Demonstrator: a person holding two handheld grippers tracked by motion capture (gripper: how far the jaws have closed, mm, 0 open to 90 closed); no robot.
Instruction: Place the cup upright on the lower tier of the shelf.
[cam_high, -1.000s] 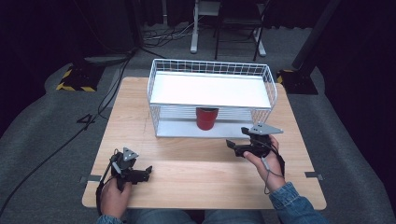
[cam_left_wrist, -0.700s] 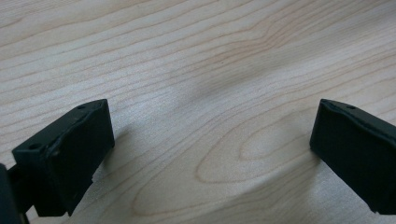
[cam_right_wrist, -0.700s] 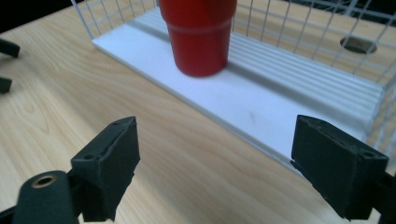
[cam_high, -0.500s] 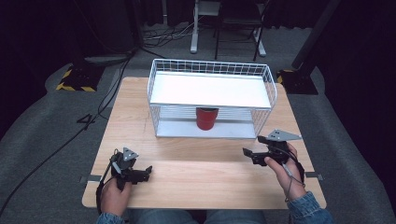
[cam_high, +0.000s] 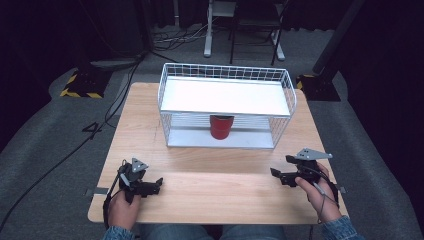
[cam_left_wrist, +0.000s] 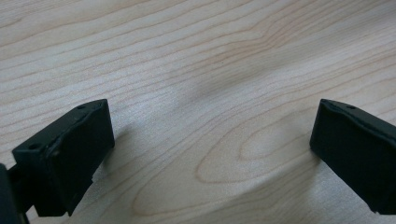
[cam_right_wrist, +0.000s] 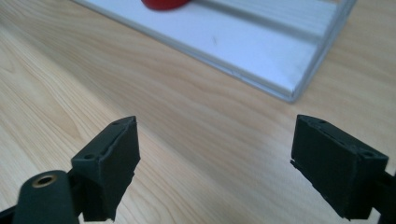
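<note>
Table: pale wood, bare across its near half; both hands rest near the near edge
Wire rack: white wire frame with a flat white top shelf and a lower white tray, standing on the far half of the table, roughly centred
Red cup: upright on the rack's lower tray, under the top shelf, about mid-width and close to the open near side; in the right gripper view a slice of its red base sits on the tray at the top edge
Left gripper: at the near left of the table, well apart from the rack; in the left gripper view its jaws stand wide apart with nothing between them, low over bare wood
Right gripper: at the near right, nearer the rack's right corner than the cup; jaws spread wide and empty, aimed toward the tray's near corner
Likely handling of the cup: looks like light, thin-walled plastic, smooth and a bit slippery, so it would probably flex or pop out under a hard squeeze
Where to take hold: judged best across the wall at about mid-height, jaws on opposite sides, coming in level from the near side, since the shelf above blocks a reach from the top
Risk: the low clearance under the shelf and the wire posts could catch the gripper, and a nudge could tip the cup
</note>
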